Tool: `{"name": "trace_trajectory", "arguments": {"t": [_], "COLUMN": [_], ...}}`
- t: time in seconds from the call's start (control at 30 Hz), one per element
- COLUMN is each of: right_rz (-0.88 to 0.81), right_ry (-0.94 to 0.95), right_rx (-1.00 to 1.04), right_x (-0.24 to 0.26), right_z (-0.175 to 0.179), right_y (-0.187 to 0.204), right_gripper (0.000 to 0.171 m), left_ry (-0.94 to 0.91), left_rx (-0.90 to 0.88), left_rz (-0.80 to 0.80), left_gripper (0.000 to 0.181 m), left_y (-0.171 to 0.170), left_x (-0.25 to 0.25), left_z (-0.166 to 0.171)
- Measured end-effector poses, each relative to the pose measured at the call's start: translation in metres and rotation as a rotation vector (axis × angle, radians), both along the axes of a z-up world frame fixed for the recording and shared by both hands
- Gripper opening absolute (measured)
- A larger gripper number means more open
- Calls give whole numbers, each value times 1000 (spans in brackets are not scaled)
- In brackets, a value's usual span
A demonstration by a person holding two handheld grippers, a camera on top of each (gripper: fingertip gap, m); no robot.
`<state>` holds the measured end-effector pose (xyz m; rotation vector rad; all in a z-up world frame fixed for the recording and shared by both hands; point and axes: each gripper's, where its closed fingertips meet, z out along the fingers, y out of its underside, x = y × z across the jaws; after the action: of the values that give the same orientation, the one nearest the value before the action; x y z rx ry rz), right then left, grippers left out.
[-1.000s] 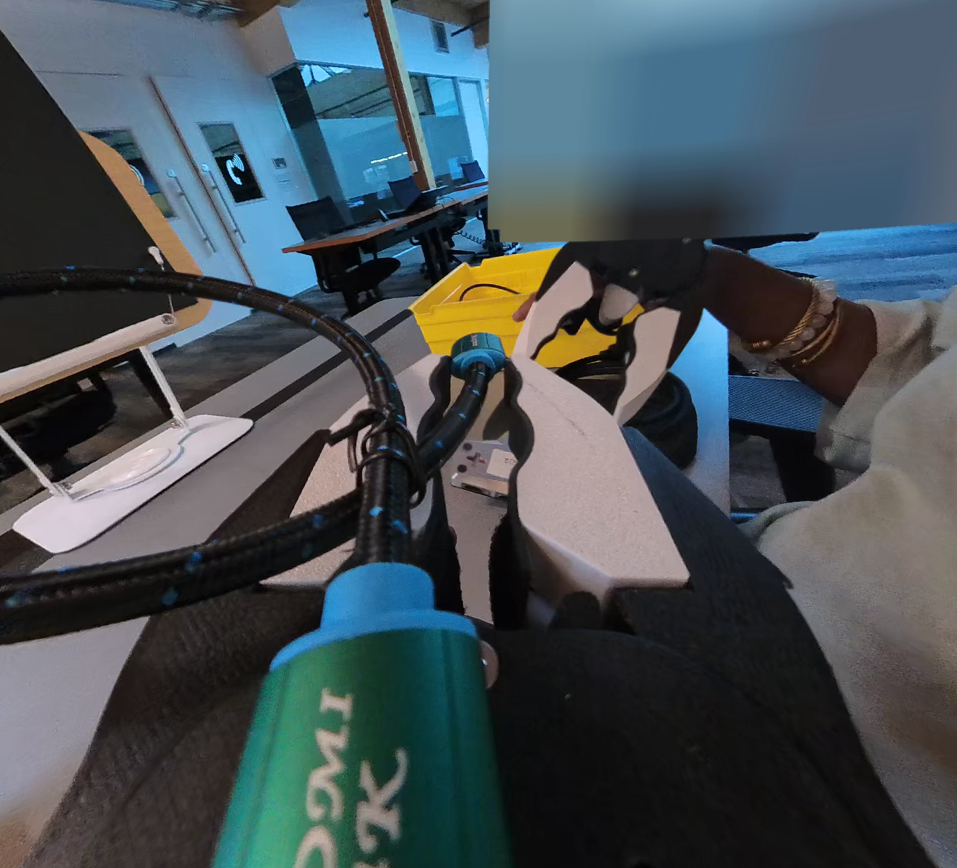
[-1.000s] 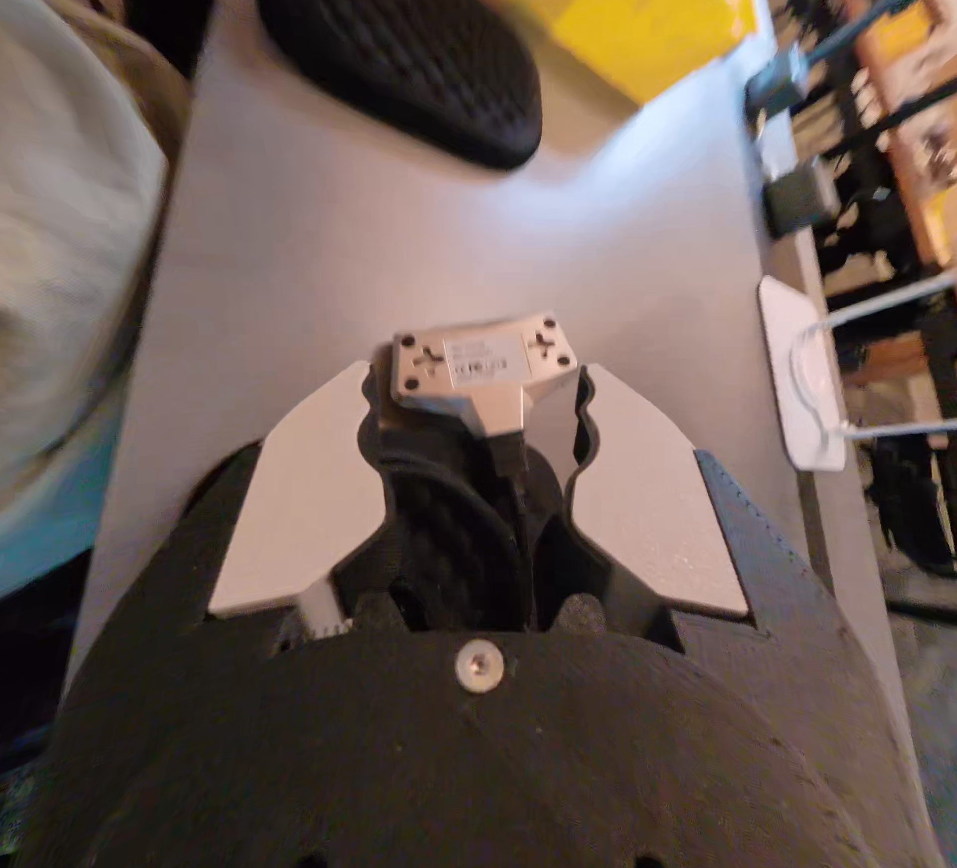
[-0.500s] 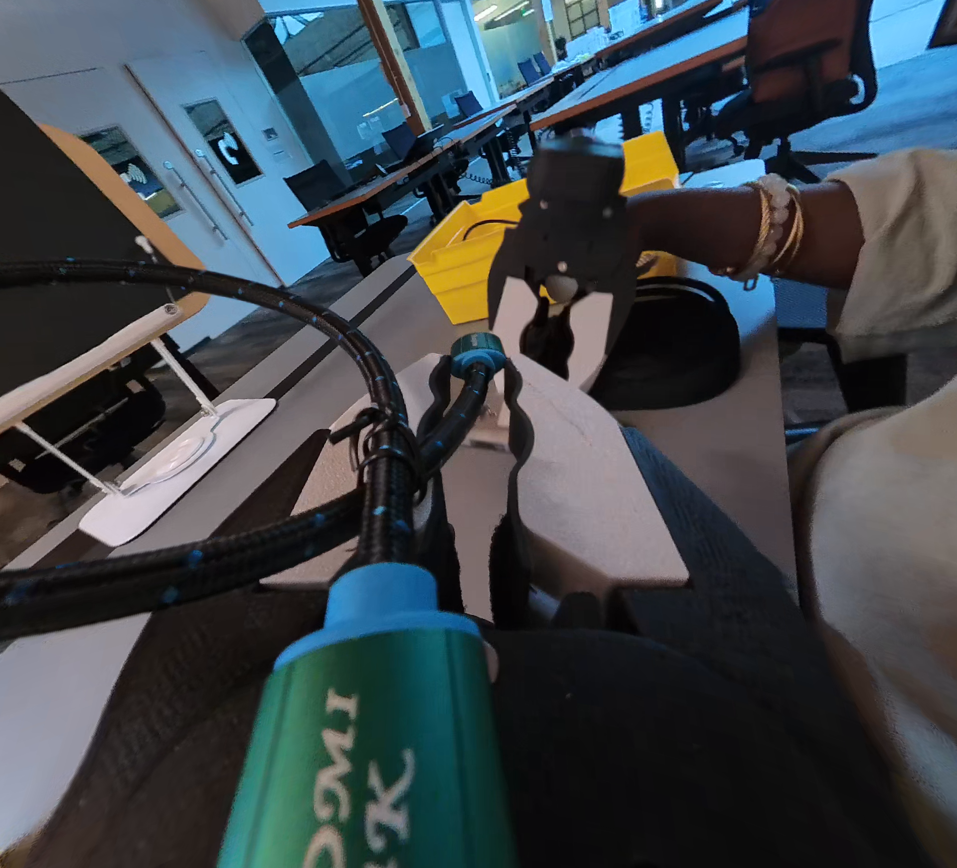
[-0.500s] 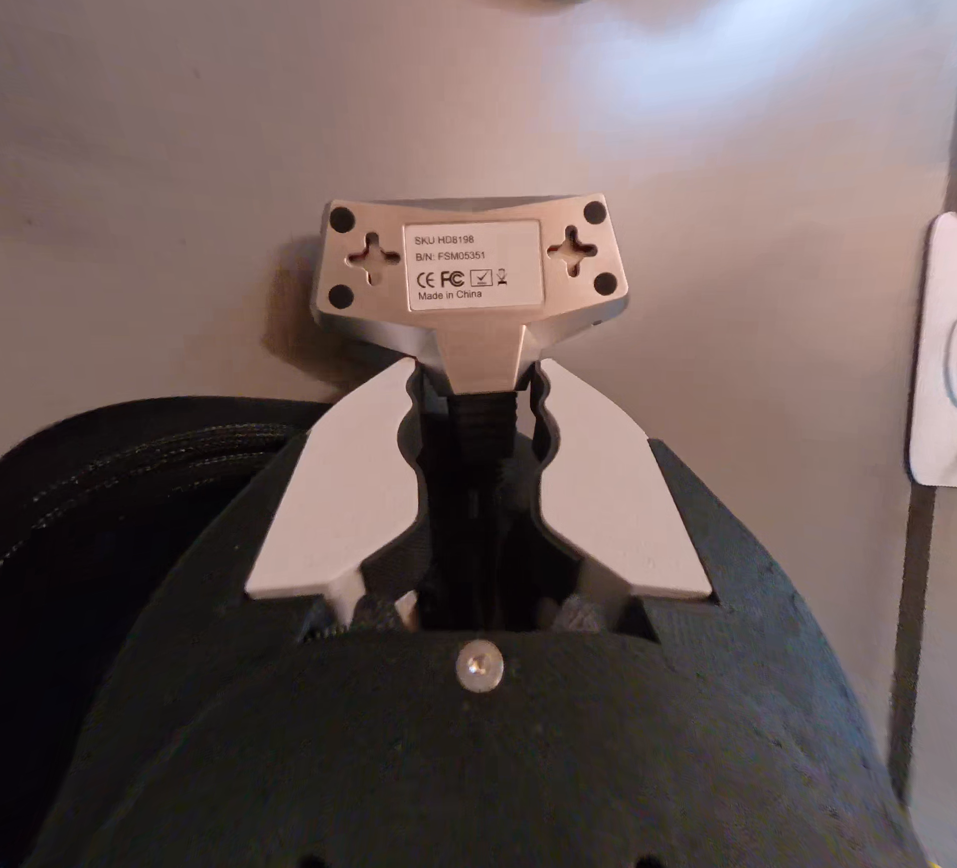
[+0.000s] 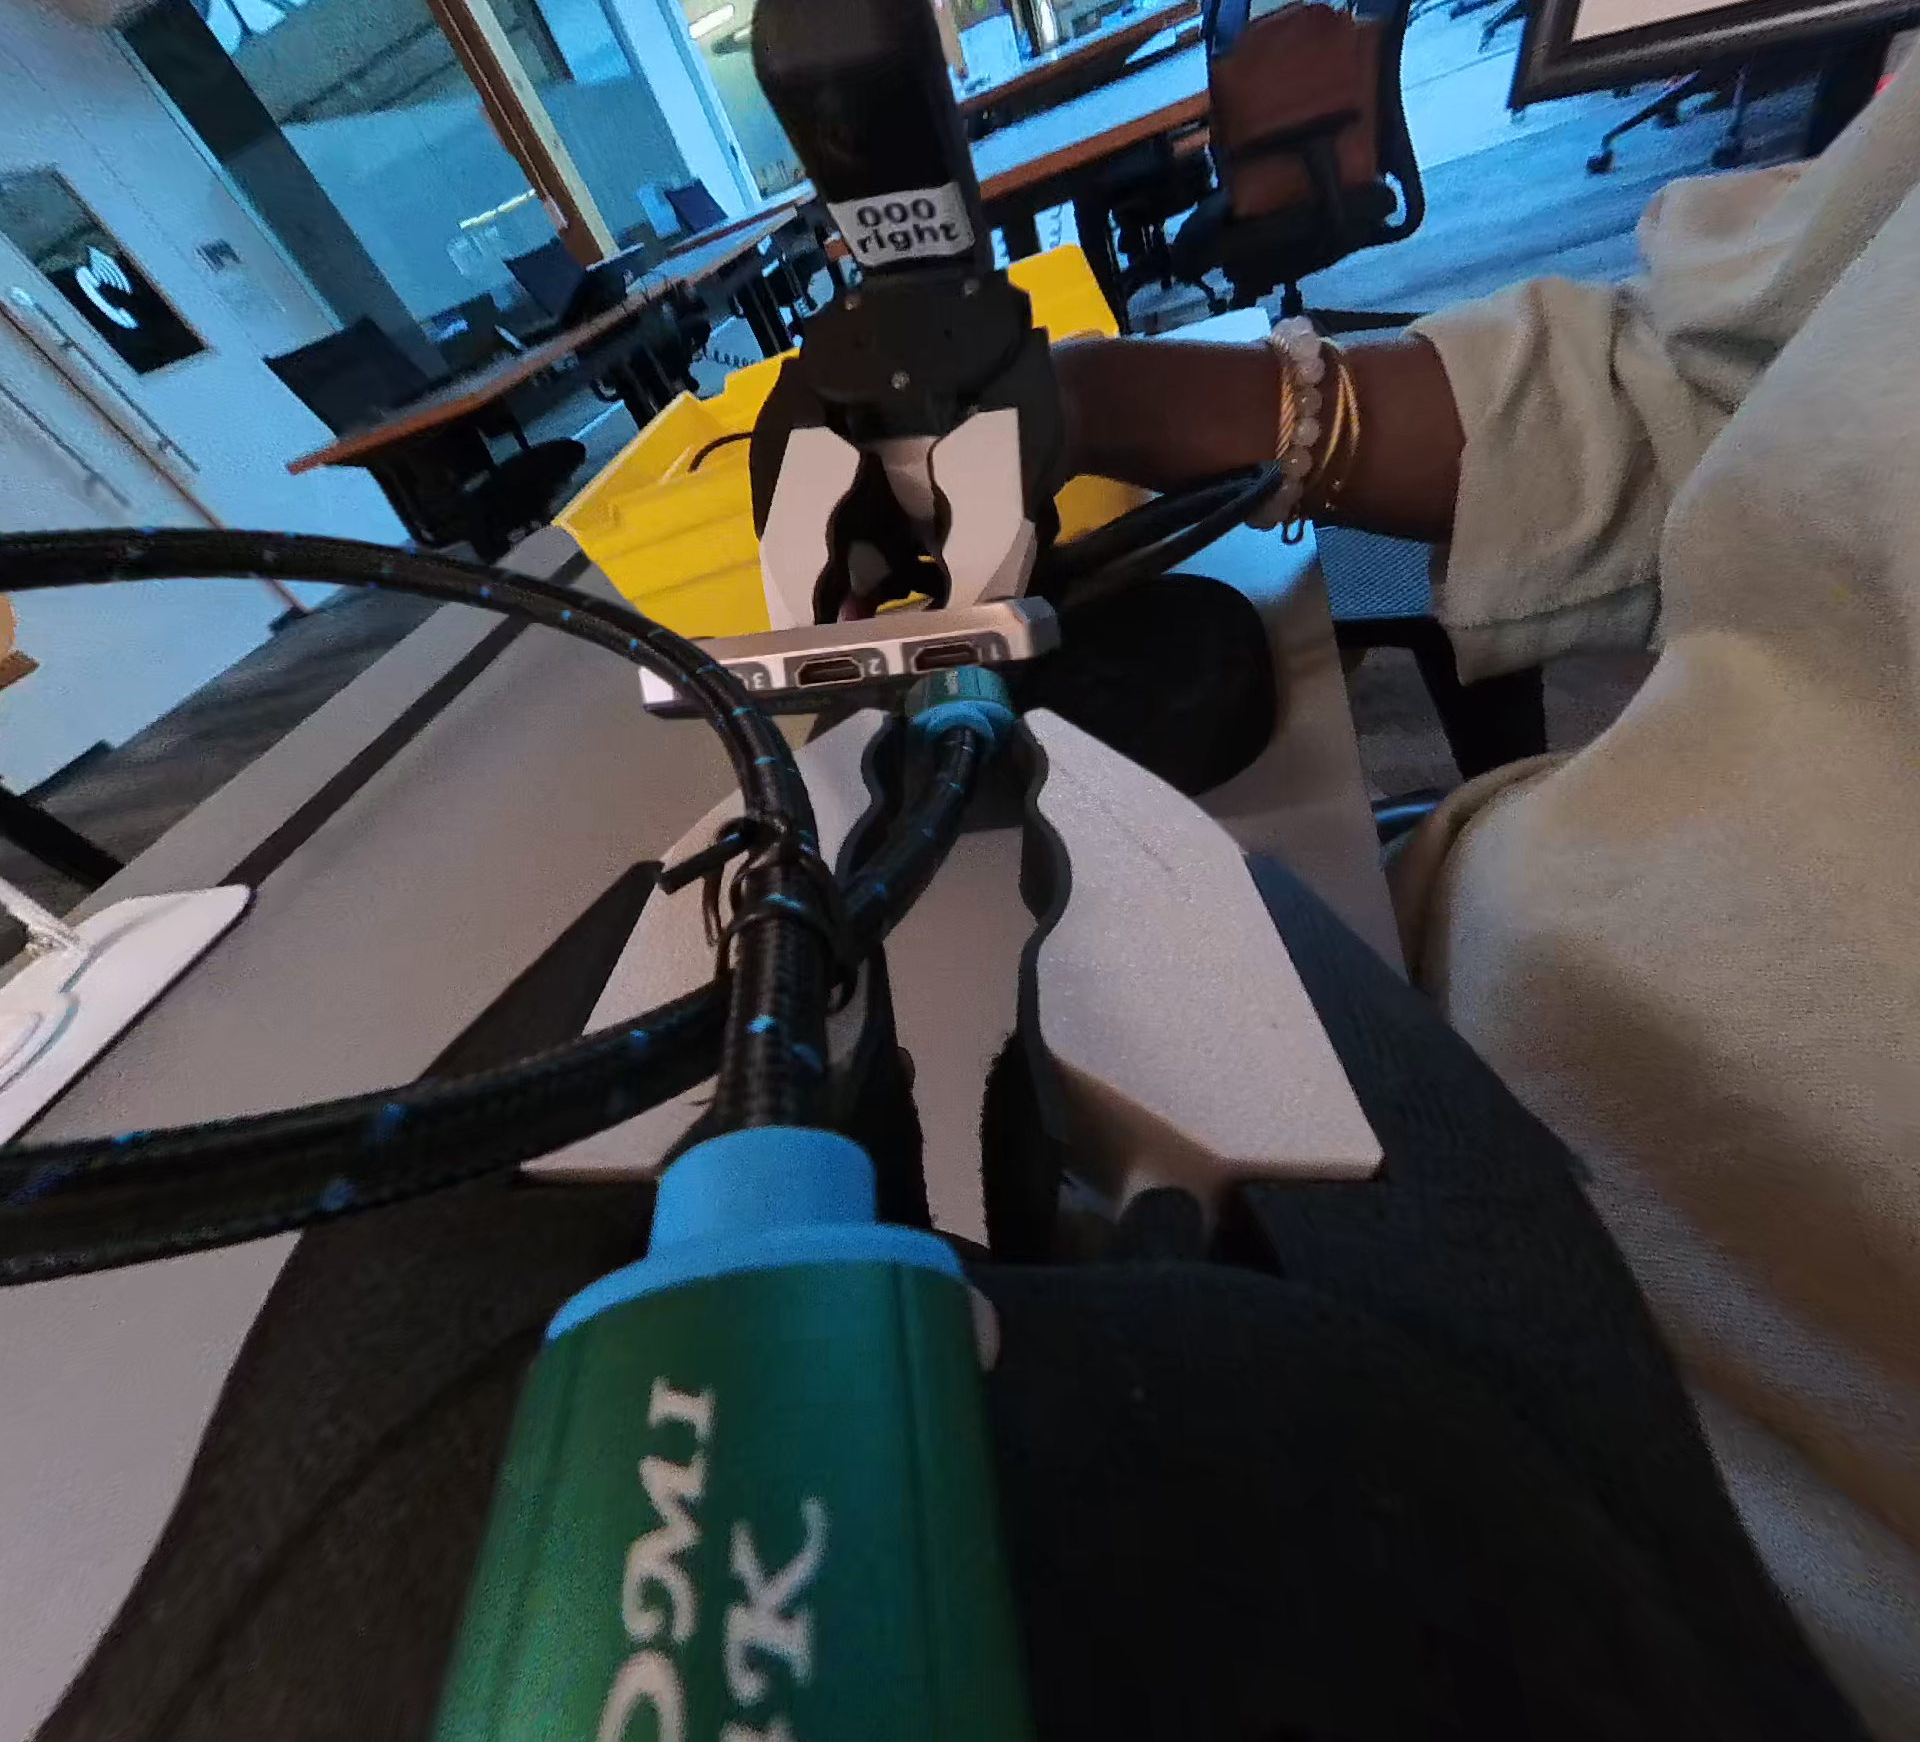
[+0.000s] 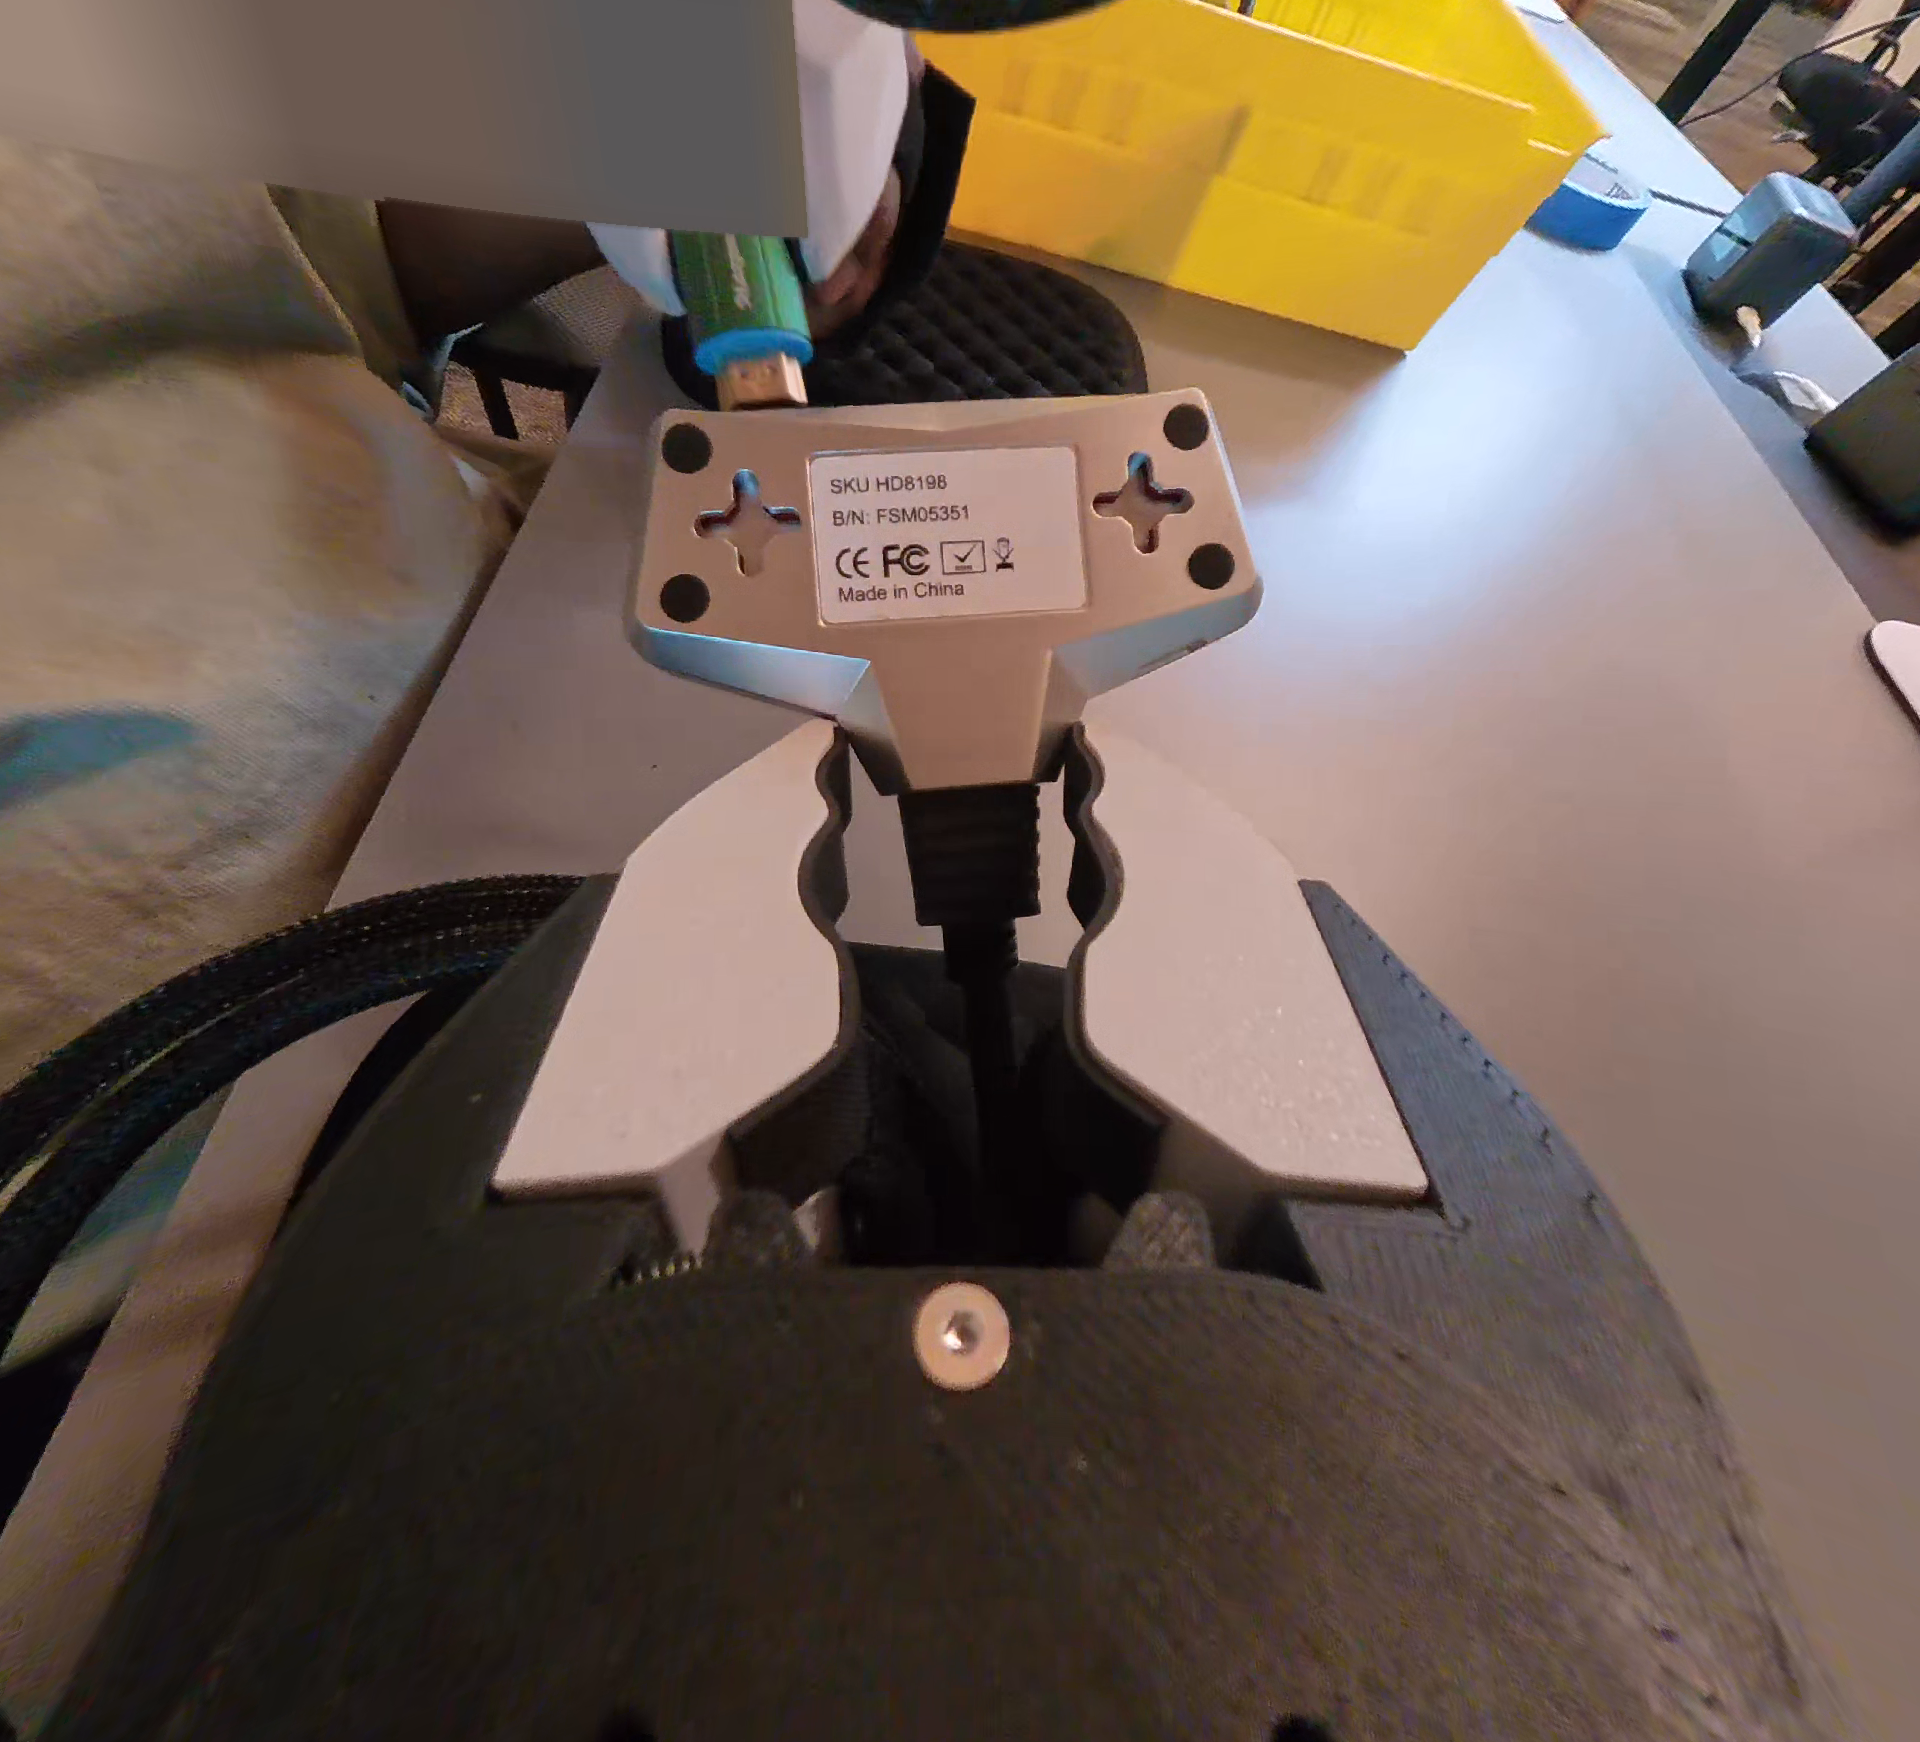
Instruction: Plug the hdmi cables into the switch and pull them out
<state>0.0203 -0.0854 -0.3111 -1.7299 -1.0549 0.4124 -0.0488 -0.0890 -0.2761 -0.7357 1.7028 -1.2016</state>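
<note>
Right gripper (image 6: 956,762) pinches the angular silver metal switch (image 6: 940,539) by its stem above the grey table (image 6: 1455,653); left gripper (image 5: 951,736) clamps the green braided HDMI plug (image 6: 748,316), tip just short of the ports.

Yellow bin (image 6: 1226,165) set on grey table (image 6: 1455,653), black textured pad (image 6: 987,331) placed beside it, blue tape roll (image 6: 1590,209) nearby.

One switch (image 6: 940,539), two plugs (image 5: 748,1443) (green).
</note>
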Motion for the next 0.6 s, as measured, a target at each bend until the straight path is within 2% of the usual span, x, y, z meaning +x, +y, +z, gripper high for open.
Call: {"name": "trace_trajectory", "arguments": {"t": [0.3, 0.4, 0.6], "right_rz": [43, 72, 93], "right_ry": [-72, -83, -68], "right_rx": [4, 7, -1], "right_x": [-9, -14, -17], "right_z": [-8, -9, -9], "right_y": [-6, -9, -12], "right_gripper": [40, 40, 40], "left_ry": [-20, -15, -54], "left_rx": [-22, 44, 69], "left_rz": [161, 163, 138], "left_gripper": [21, 21, 21], "left_y": [34, 34, 29], "left_x": [4, 6, 6], "left_z": [4, -3, -2]}}
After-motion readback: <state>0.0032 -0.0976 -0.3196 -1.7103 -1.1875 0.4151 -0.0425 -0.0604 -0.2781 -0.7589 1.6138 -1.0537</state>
